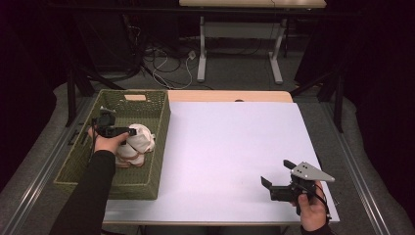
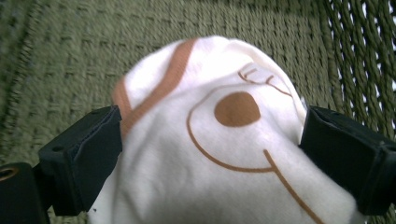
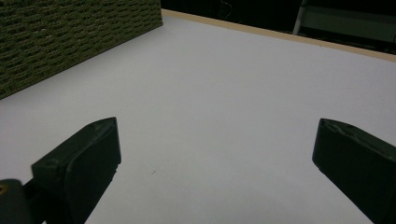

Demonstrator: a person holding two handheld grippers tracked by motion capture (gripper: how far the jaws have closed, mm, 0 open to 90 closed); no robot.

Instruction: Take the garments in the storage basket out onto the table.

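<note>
Cream cloth (image 2: 210,154) with brown lines bulges between my left tool's (image 1: 128,131) jaws, gripped inside the green basket (image 1: 147,181); my right tool (image 1: 278,182) waits wide over the table (image 1: 220,147), well apart.

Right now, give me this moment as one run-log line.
left gripper: in green woven basket, jaws around white cloth with brown print | right gripper: open, over white table, holding nothing

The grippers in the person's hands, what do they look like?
Both are black tools with two chunky, blocky jaws. The right gripper carries a grey three-cornered plate on top, with small holes in it. The left gripper is black too, and that arm wears a long black sleeve.
</note>
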